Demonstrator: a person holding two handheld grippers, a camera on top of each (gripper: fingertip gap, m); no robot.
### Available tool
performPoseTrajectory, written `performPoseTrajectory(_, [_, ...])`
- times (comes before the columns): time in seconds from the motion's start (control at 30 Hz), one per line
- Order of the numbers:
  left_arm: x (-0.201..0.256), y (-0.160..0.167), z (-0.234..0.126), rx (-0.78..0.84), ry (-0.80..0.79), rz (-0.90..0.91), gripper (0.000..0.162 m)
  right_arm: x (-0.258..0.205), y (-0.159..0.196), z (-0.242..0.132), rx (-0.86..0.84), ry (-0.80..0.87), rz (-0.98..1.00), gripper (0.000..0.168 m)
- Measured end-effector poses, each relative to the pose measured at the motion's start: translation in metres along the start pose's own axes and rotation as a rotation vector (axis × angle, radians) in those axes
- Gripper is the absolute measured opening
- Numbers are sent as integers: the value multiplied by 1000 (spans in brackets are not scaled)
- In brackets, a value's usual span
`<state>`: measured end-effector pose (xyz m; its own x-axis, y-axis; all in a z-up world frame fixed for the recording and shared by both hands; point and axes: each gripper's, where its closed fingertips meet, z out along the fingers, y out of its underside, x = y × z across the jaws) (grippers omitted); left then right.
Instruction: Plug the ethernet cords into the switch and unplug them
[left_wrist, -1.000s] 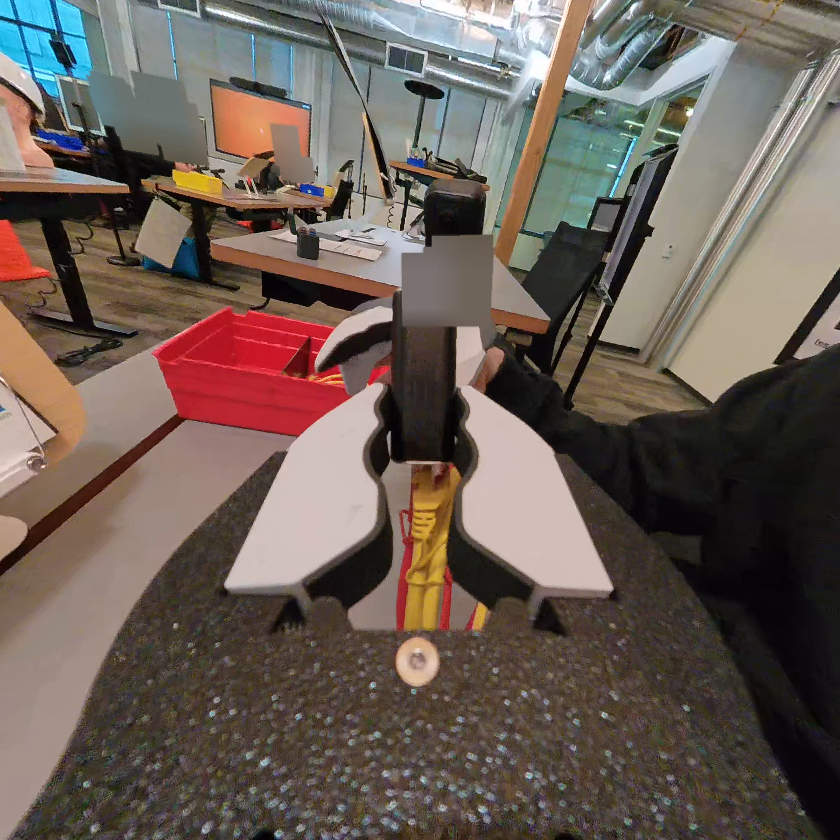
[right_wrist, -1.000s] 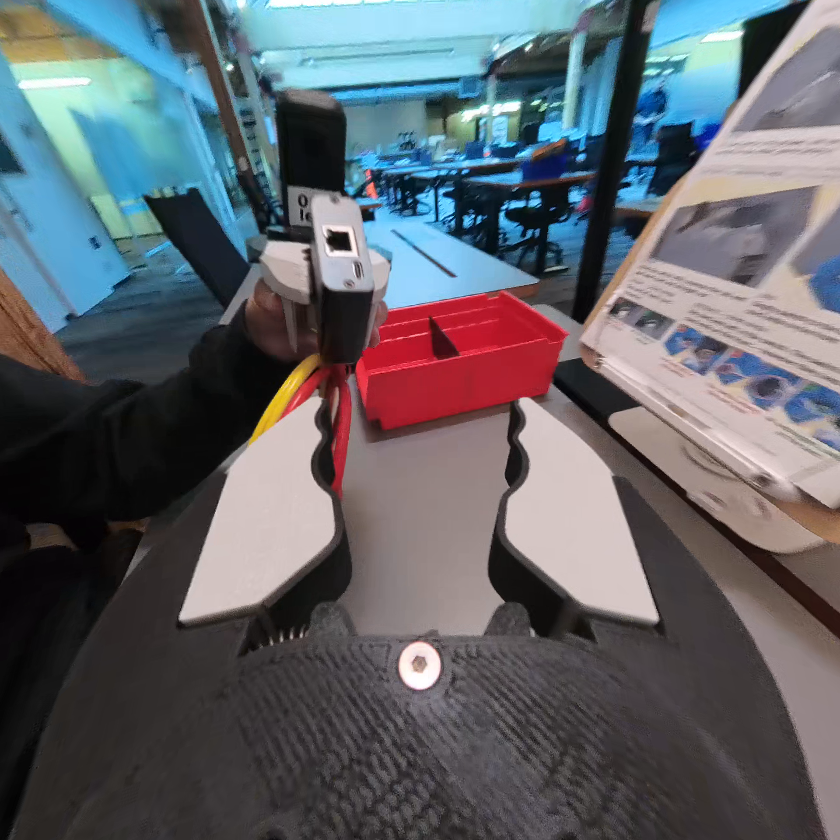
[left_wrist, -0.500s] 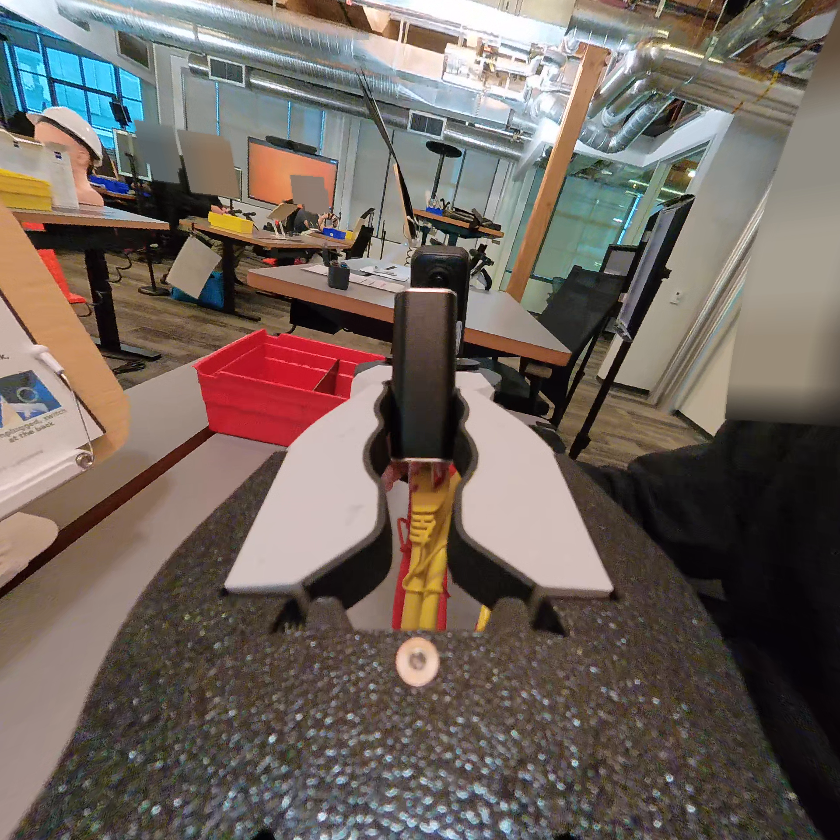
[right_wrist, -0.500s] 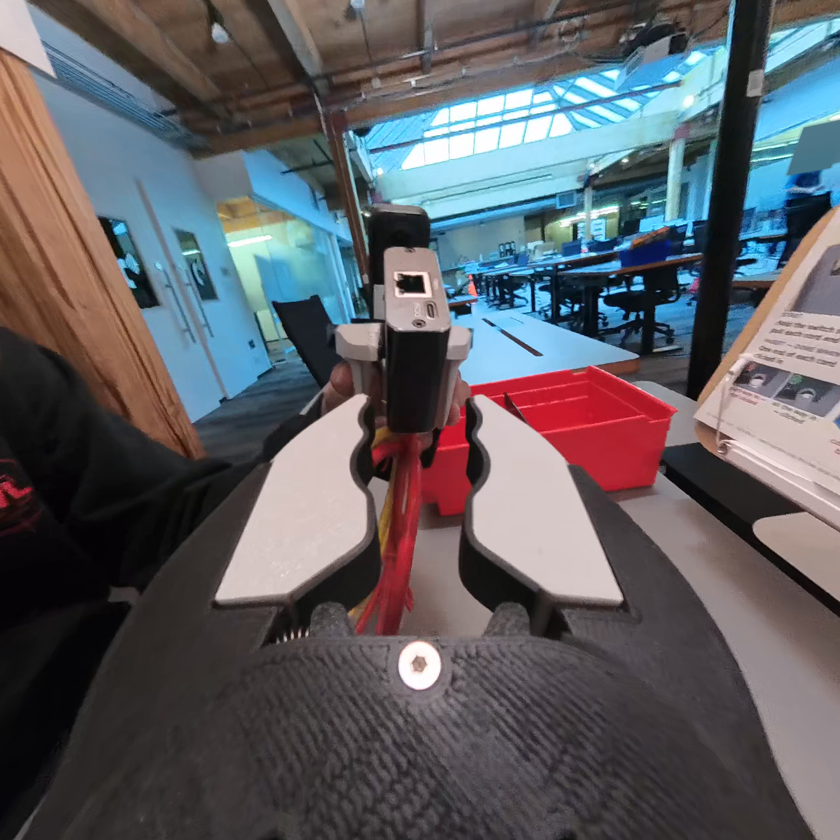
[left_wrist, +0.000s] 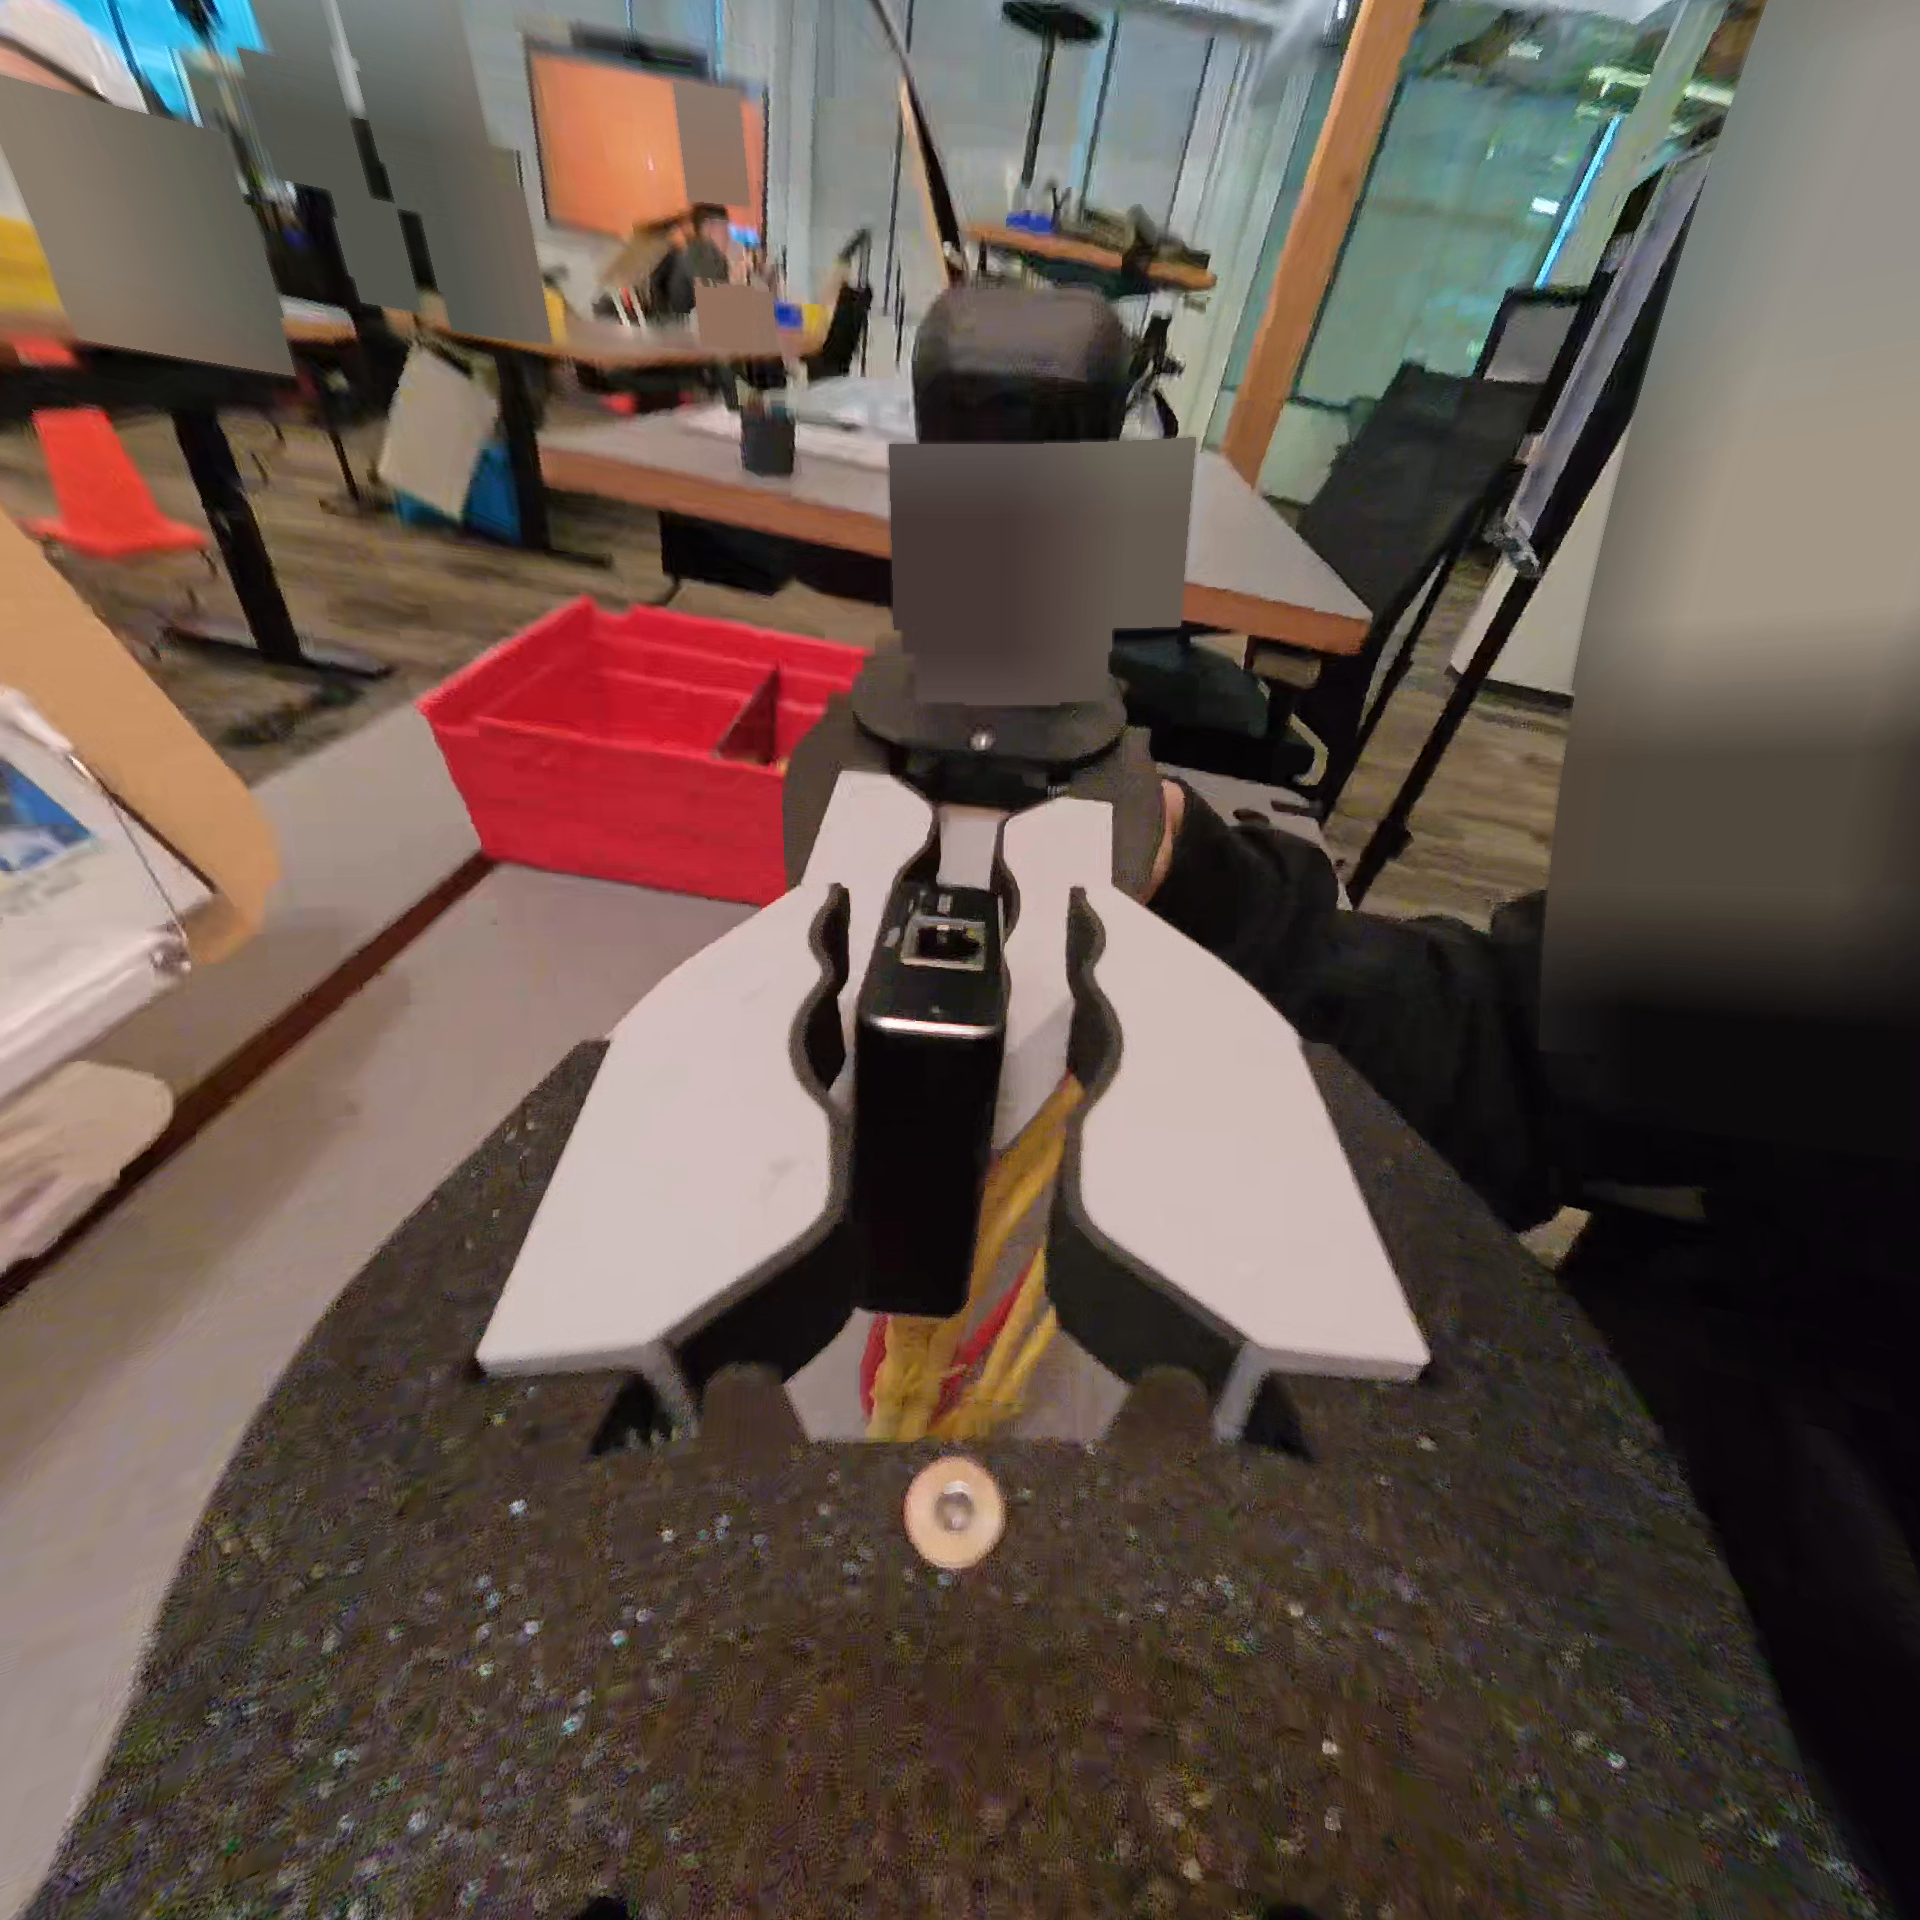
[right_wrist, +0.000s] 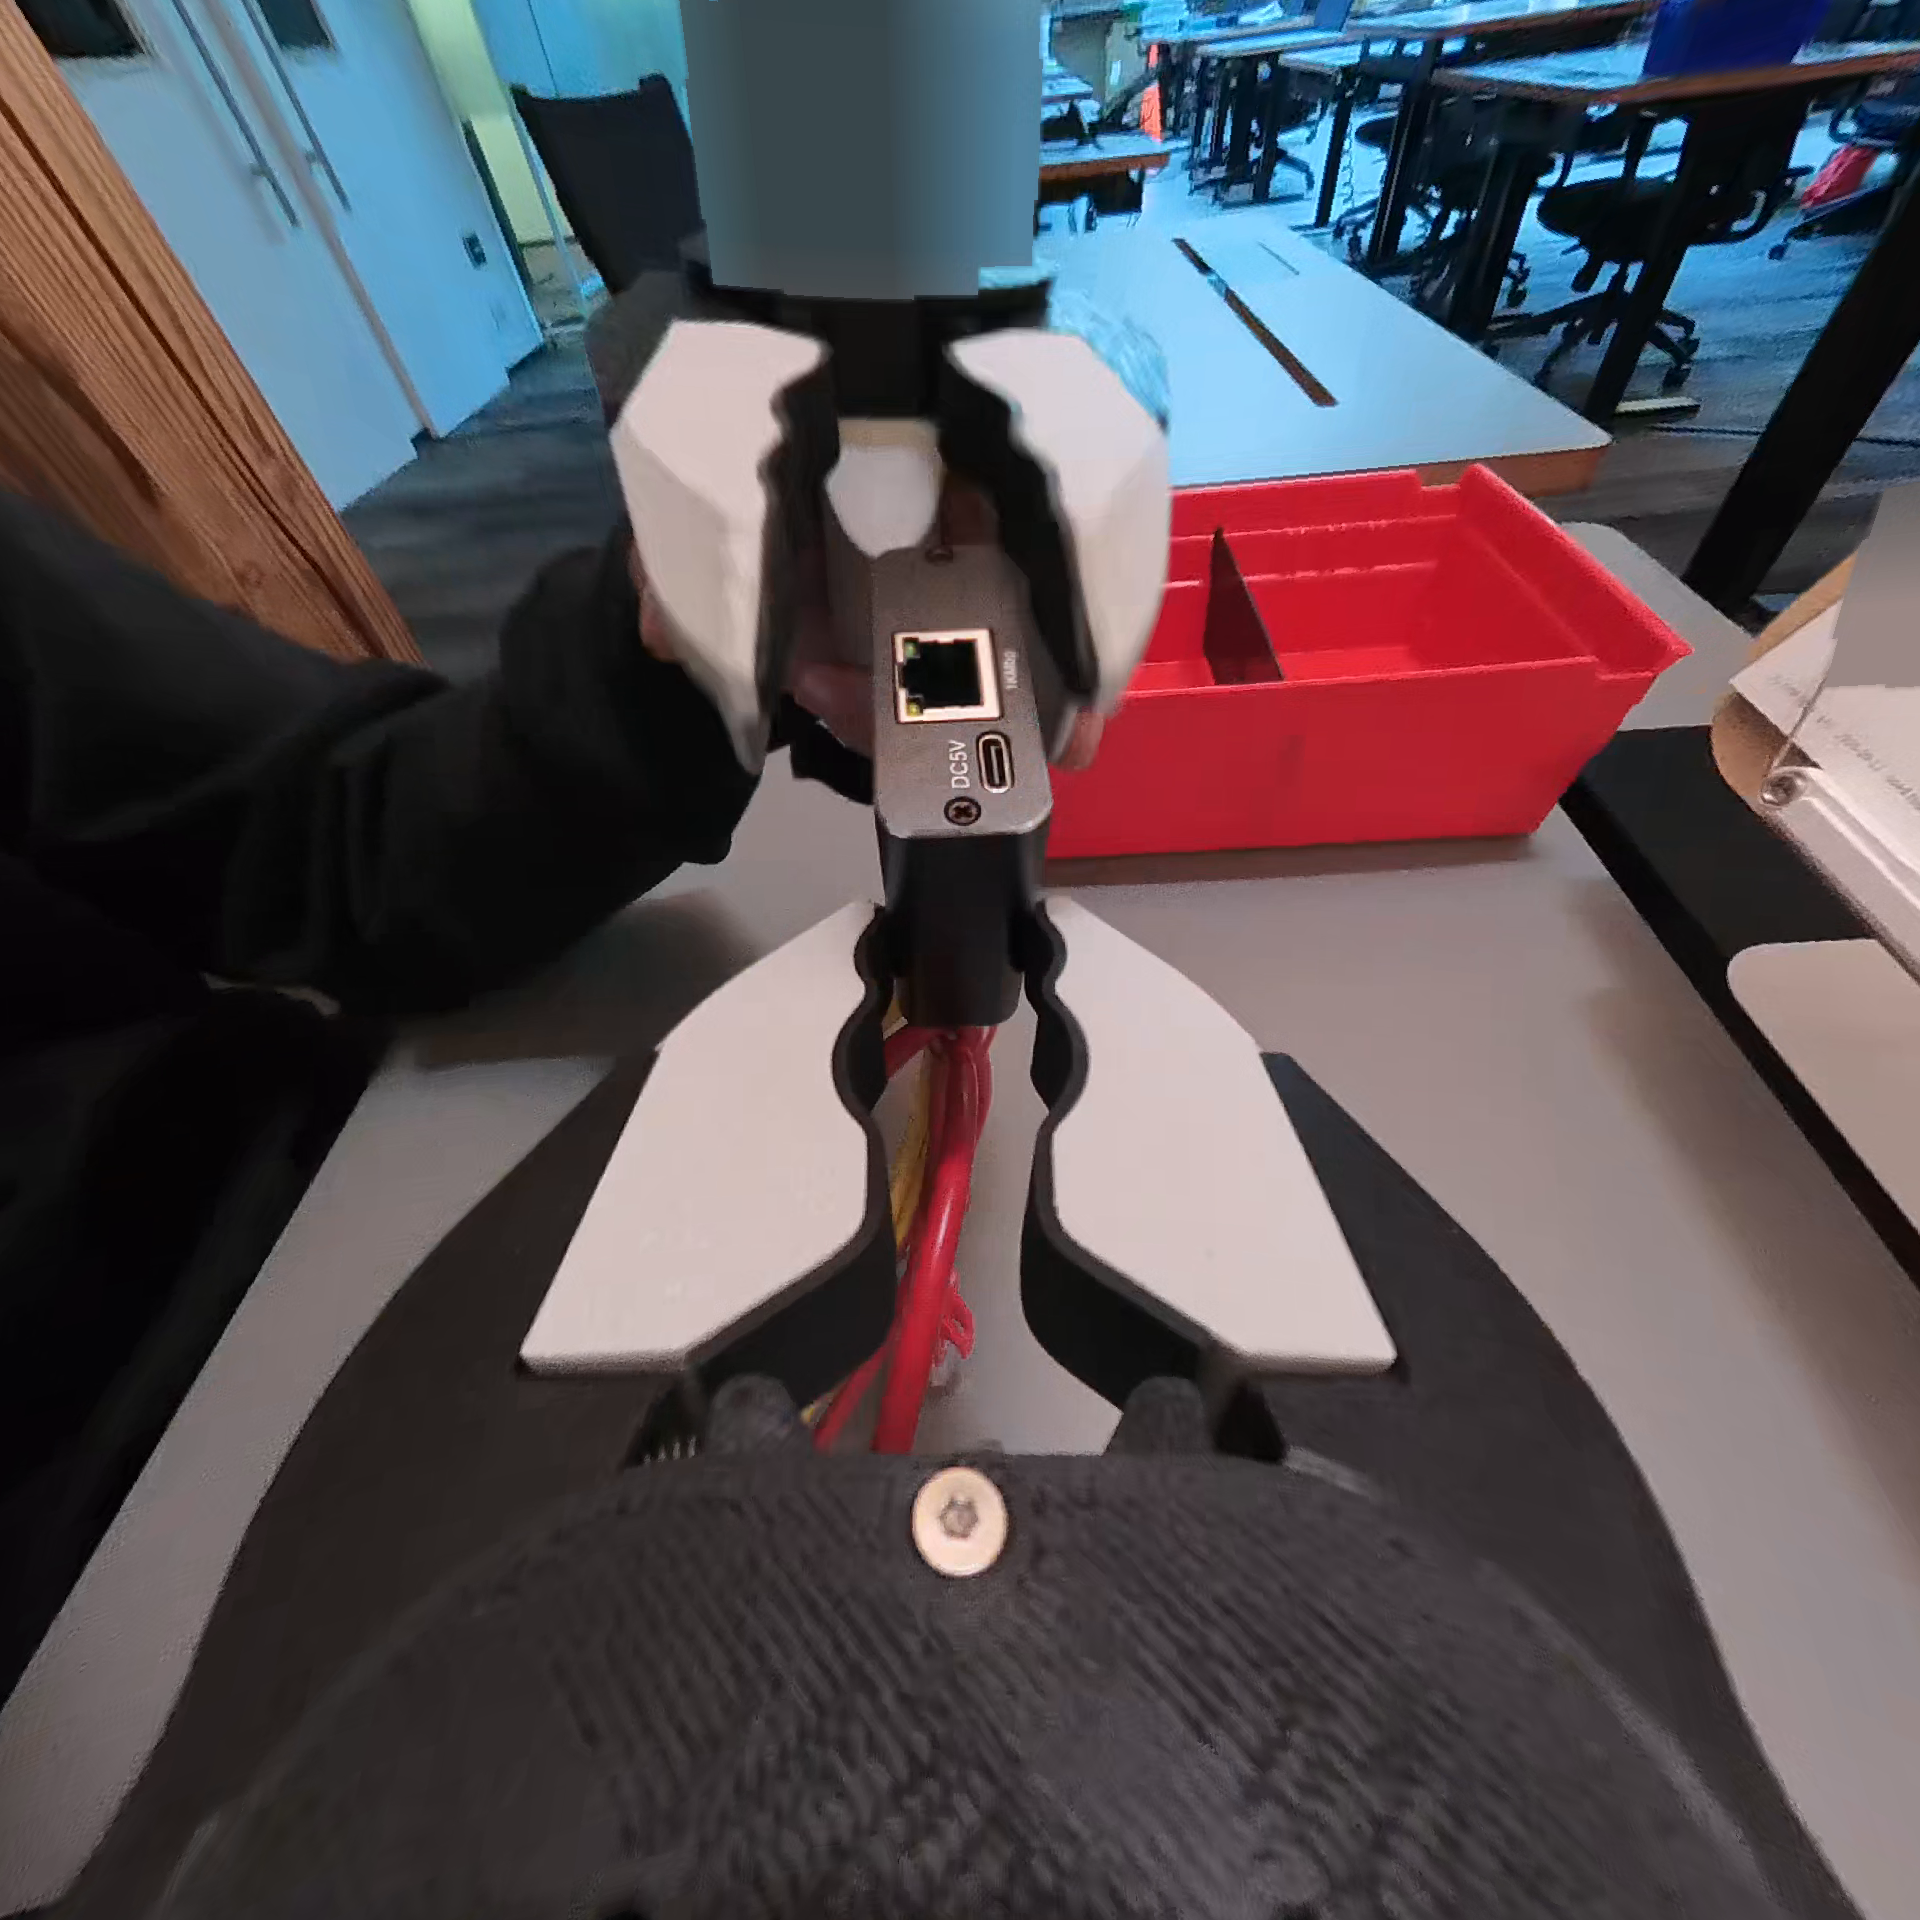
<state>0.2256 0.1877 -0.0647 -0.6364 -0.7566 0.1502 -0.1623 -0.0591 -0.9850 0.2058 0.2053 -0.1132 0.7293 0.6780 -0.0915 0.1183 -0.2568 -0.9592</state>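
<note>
Gripping: black switch (right_wrist: 956, 883) is clamped by right gripper (right_wrist: 954, 940)
Left gripper (left_wrist: 945, 997): parted around switch, contact unclear
Cords (right_wrist: 935, 1195): red, yellow, hung below

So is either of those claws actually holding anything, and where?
Yes: the right gripper clamps the black switch by its sides, near the cabled end. The left gripper stands open around it.

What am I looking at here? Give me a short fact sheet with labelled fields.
Held item: small black metal switch box, with one empty port on the end face seen here
Right gripper: shut on the switch box's lower part
Left gripper: open, fingers either side of the box
Cords: red and yellow ethernet cords trailing from beneath the box
Behind: red plastic bin on a grey table
</note>
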Motion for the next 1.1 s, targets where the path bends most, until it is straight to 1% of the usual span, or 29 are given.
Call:
performPoseTrajectory(0.03, [-2,8,3,-54,-2,-25,45,-1,-1,2,-2,-1,-8,24])
performPoseTrajectory(0.1, [-6,15,6,-98,-31,-15,45,-5,-5,3,22,-24,-12,24])
performPoseTrajectory(0.17, [-1,13,8,-86,-11,19,27,-7,-10,2,55,-36,7,24])
performPoseTrajectory(0.23, [1,8,8,-70,-10,55,27,-8,-15,0,85,-45,11,24])
performPoseTrajectory(0.33, [1,9,11,-106,-41,126,27,-7,-14,0,85,-14,-52,25])
performPoseTrajectory(0.4, [0,3,12,-76,-56,109,27,-5,-15,1,108,23,-113,27])
performPoseTrajectory(0.47, [-3,-5,9,-6,-56,51,27,-8,-13,4,124,8,-162,35])
performPoseTrajectory(0.5, [-6,-9,6,29,-55,12,27,-8,-13,5,125,3,-162,34])
performPoseTrajectory(0.6, [-11,-16,-3,103,-28,-69,27,-7,-23,9,209,6,-137,36])
performPoseTrajectory(0.63, [-13,-15,-4,102,-33,-79,27,-5,-25,11,232,5,-113,36])
performPoseTrajectory(0.7, [-19,-10,-4,68,-68,-74,27,-3,-23,16,244,-12,-34,40])
performPoseTrajectory(0.77, [-20,-4,-3,15,-96,-48,27,3,-13,22,198,-13,31,44])
performPoseTrajectory(0.83, [-23,4,0,-59,-147,4,26,9,-5,26,151,14,49,48])
performPoseTrajectory(0.93, [-22,11,6,-132,-180,66,27,6,-4,28,150,8,15,41])
performPoseTrajectory(1.0, [-18,14,10,-157,-172,75,27,3,-5,31,164,-14,1,31])
performPoseTrajectory(1.1, [-11,11,11,-145,-137,78,27,-1,-7,29,175,-63,-21,27])
